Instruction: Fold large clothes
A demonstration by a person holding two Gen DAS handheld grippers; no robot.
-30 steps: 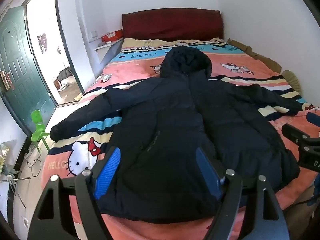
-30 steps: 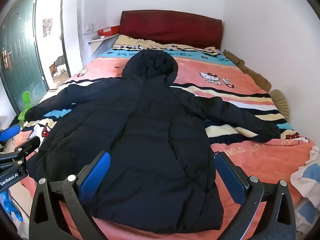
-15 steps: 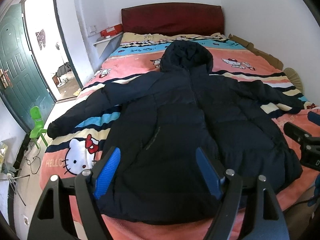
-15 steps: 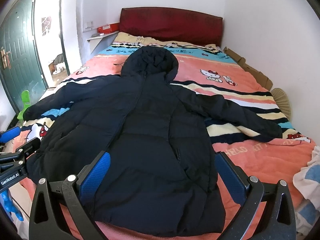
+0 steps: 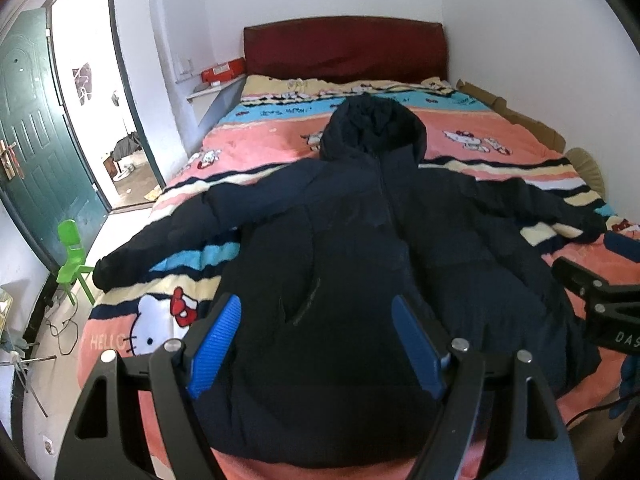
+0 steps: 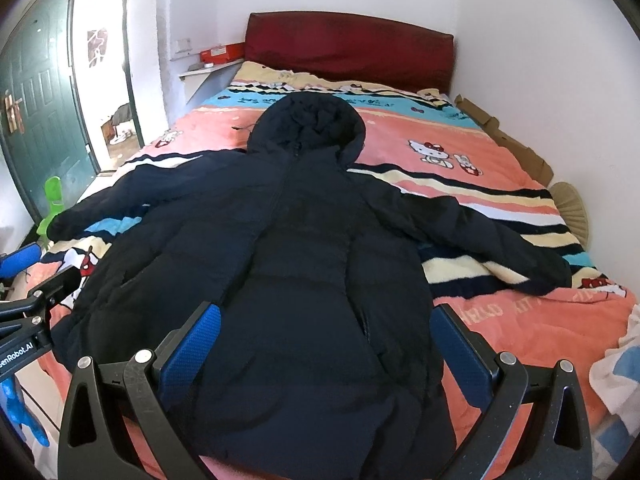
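Note:
A large dark navy hooded puffer jacket (image 5: 360, 248) (image 6: 304, 256) lies face up on the bed, both sleeves spread wide and its hood toward the headboard. My left gripper (image 5: 316, 336) hovers open above the jacket's lower left part, blue pads apart, holding nothing. Over the lower hem, my right gripper (image 6: 326, 348) is open too, with only the jacket visible between its fingers. The right gripper's black body (image 5: 600, 300) shows at the right edge of the left wrist view. At the left edge of the right wrist view sits the left gripper's body (image 6: 24, 328).
The bed (image 5: 460, 136) carries a pink striped cartoon-cat blanket and a dark red headboard (image 6: 348, 52). A white wall runs along the right. To the left are a green door (image 5: 32, 140), an open doorway and a green plastic chair (image 5: 72, 256). White cloth (image 6: 616, 376) lies at the lower right.
Both grippers shifted slightly, so the jacket sits a little differently in each view. The jacket itself has not moved and both grippers stay open.

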